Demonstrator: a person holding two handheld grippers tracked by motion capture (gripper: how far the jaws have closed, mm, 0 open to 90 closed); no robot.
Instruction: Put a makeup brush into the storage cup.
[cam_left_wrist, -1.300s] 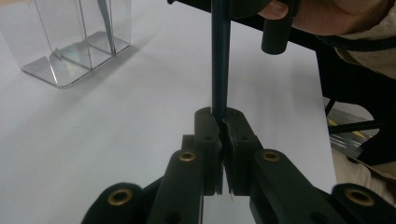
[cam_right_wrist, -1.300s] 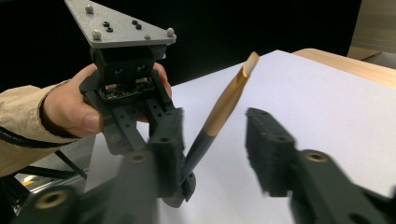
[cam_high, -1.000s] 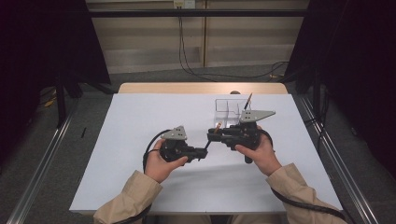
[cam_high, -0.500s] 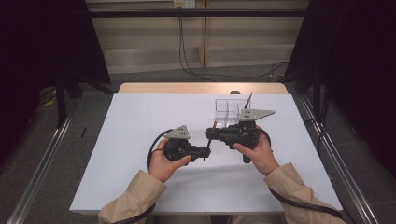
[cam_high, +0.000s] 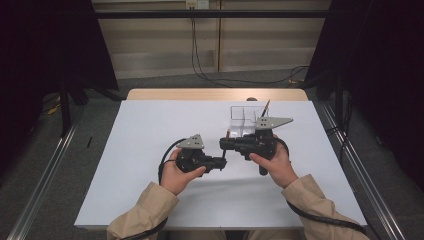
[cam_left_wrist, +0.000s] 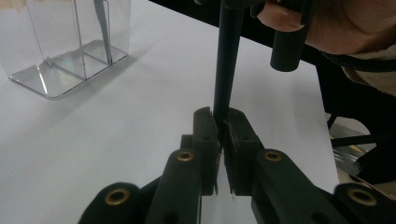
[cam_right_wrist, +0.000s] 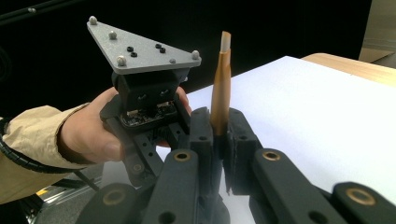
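White table (cam_high: 150, 150), dark room

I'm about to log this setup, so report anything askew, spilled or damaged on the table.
Nothing spilled or broken. The one oddity: the left gripper and right gripper both clamp what looks like one stick, dark end and tan end, upright between them. A brush leans in the clear box.
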